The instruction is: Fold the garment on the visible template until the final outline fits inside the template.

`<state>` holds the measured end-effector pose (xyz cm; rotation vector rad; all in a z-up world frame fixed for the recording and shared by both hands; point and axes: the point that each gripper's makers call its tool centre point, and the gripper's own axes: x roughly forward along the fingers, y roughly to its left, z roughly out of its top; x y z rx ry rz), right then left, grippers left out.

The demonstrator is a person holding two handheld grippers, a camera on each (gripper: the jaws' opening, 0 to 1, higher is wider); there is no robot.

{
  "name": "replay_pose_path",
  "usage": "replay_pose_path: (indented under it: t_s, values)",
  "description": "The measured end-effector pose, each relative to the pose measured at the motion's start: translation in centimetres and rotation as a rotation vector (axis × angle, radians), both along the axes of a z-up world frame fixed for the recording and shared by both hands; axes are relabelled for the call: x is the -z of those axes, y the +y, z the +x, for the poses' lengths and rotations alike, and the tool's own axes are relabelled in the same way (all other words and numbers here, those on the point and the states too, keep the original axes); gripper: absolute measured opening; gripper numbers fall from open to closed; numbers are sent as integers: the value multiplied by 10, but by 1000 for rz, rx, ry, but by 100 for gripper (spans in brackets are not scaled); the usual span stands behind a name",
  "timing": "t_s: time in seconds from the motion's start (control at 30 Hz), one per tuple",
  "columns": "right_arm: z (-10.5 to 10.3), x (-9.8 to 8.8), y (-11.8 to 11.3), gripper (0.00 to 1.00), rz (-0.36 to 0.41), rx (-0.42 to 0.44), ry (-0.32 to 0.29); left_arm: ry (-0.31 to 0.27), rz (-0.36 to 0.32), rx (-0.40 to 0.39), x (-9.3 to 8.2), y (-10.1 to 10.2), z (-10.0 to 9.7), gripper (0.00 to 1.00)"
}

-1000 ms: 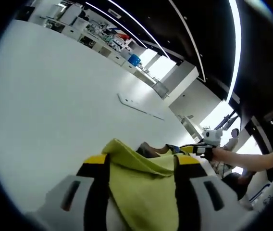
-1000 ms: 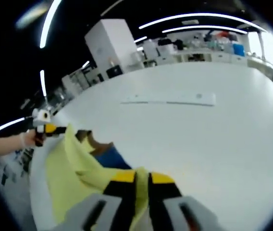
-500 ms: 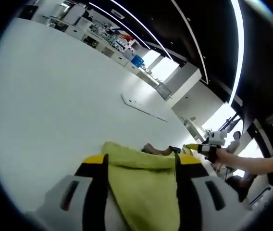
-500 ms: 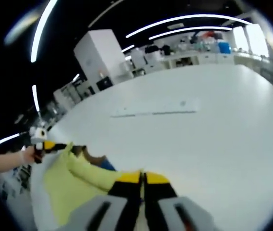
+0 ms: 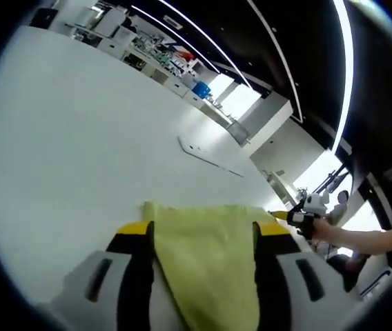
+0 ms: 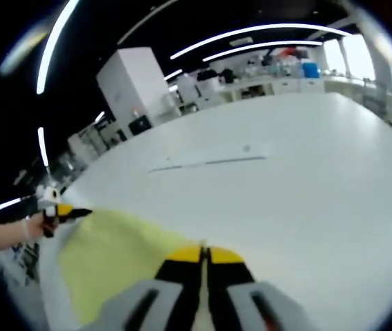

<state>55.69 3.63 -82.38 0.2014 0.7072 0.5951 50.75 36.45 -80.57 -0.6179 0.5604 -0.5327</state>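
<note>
Garment (image 5: 206, 265): a yellow-green cloth, stretched flat and taut between the two grippers above the white desk (image 5: 72, 152). In the left gripper view it runs from 6 o'clock up the middle between that gripper's jaws, its far edge a straight line across the picture, and reaches toward 3 o'clock where the right gripper (image 5: 287, 216) has its other corner. In the right gripper view the garment (image 6: 113, 258) spreads from 6 o'clock out to 9 o'clock, where the left gripper (image 6: 72, 213) holds the far corner.

The desk takes most of both views, wide and pale. On it, well apart from the garment, lies a thin white strip (image 5: 206, 156), toward 1 o'clock in the left gripper view; the same strip (image 6: 206, 164) lies at about 12 o'clock in the right gripper view.

Left gripper jaws: clamped on the cloth, which is bunched between them. Right gripper (image 6: 203, 256) jaws: pressed together with the garment's edge pinched between the yellow tips.

A hand (image 5: 324, 229) grips the right gripper at 3 o'clock in the left gripper view.
</note>
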Motion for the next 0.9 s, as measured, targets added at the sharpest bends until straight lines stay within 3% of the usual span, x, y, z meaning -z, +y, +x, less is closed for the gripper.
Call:
replay_pose_path:
  t_s: [0.17, 0.47, 0.6, 0.77, 0.9]
  values:
    - [0, -1, -4, 0, -31, -19, -33, -21, 22, 21, -2, 1, 0, 60]
    - [-10, -14, -6, 39, -13, -57, -93, -97, 136, 94, -8, 3, -8, 69]
    - [-21, -24, -1, 58, -12, -98, -130, -143, 202, 156, -15, -5, -22, 73]
    - [-39, -31, 5, 69, -20, -157, -141, -219, 297, 245, -24, -12, -38, 76]
    - [-55, -33, 12, 79, -24, -201, -142, -220, 327, 290, -29, -14, -48, 82]
